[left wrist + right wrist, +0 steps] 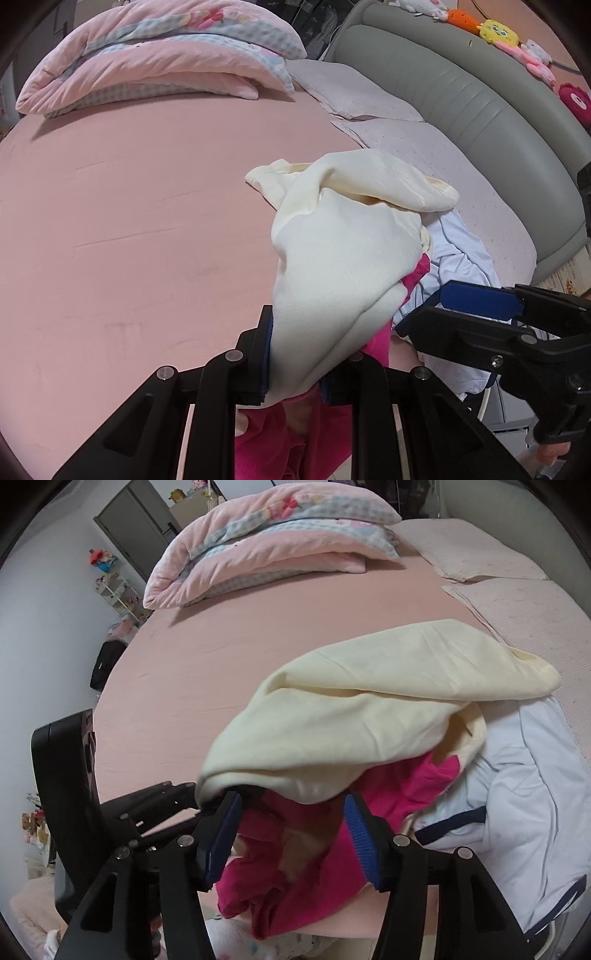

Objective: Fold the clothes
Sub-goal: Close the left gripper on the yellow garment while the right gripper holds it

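Observation:
A cream garment (343, 254) hangs bunched from my left gripper (295, 373), which is shut on its lower edge; the rest trails onto the pink bed (129, 221). Under it lies a crumpled magenta garment (291, 439), and a pale blue-white garment with navy trim (461, 254) lies to the right. In the right wrist view my right gripper (291, 834) stands open over the magenta garment (295, 871), just below the cream garment (369, 705), with nothing between its blue pads (360, 838). The left gripper (207, 801) shows there at the cloth's left end, its tips hidden by fabric.
A folded pink quilt (159, 55) sits at the far side of the bed. Two pale pillows (369, 96) lie against the grey padded headboard (480, 96), which carries plush toys (495, 31). The bed's near edge (332, 928) runs just under the grippers. A door (136, 528) and shelves stand at far left.

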Tool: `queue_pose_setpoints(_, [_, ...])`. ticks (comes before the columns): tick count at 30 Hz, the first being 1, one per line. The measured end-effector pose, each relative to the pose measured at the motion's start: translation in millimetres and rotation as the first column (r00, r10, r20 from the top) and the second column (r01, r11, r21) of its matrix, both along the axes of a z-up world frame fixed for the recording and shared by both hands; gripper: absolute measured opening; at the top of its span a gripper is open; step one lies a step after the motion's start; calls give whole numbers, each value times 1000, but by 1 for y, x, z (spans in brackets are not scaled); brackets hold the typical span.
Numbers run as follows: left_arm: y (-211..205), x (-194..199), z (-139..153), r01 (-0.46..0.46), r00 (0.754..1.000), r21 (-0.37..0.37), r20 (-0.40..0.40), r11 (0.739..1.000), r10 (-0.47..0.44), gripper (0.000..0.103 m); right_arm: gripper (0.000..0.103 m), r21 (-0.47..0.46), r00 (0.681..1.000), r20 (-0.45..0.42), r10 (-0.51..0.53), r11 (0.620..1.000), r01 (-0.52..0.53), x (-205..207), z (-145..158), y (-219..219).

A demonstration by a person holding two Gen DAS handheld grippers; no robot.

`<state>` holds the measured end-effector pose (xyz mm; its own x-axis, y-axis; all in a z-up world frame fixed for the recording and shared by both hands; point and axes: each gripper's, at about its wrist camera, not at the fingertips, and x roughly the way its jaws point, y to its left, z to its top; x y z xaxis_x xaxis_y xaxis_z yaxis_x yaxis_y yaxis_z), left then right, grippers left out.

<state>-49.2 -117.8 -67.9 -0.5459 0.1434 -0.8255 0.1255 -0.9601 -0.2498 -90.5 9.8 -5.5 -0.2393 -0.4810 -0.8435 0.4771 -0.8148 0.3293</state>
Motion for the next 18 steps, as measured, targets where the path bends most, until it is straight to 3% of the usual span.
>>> queue_pose_setpoints(8, [-5, 1, 1, -26, 1000, 5, -4, 1000, 26, 17, 57, 17, 999, 6, -31, 999, 31, -3, -6, 12])
queue_pose_setpoints(18, [-17, 3, 0, -63, 998, 39, 13, 997, 63, 17, 57, -49, 990, -13, -143, 989, 142, -15, -15, 36])
